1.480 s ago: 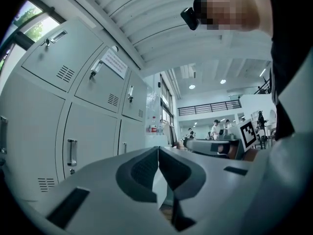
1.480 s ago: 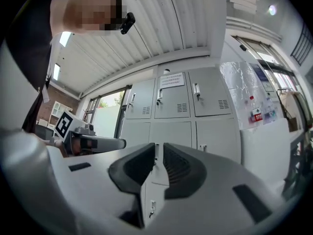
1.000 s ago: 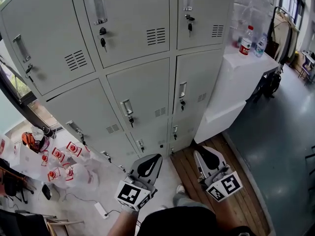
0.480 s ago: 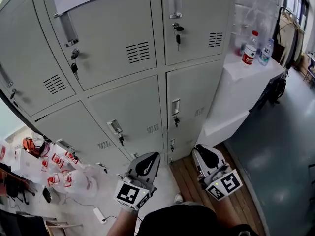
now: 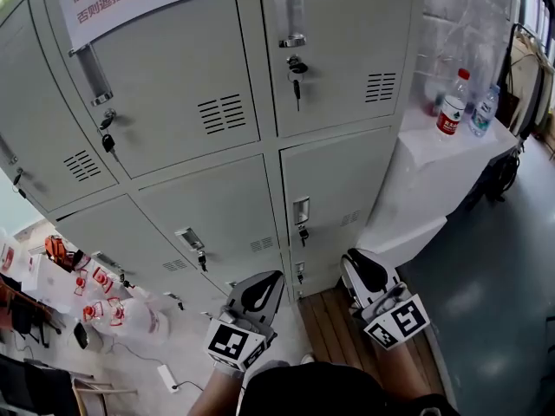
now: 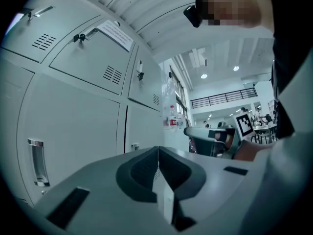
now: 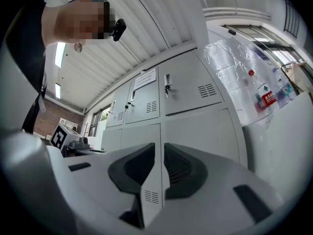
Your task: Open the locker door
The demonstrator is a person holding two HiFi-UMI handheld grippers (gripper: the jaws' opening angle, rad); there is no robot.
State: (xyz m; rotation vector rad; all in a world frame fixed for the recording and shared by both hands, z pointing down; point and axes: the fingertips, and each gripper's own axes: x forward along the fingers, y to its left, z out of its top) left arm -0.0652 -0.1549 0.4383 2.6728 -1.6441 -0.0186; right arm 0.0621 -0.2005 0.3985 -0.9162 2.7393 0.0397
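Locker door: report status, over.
Left claw shut, empty; right claw shut, empty. Locker doors in view all closed, keys in locks. Both claws short of them, touching nothing. Nothing in the way.

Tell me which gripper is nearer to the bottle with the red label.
Right. The right gripper is below the bottle and its white ledge; the left gripper is further left, in front of the lockers.
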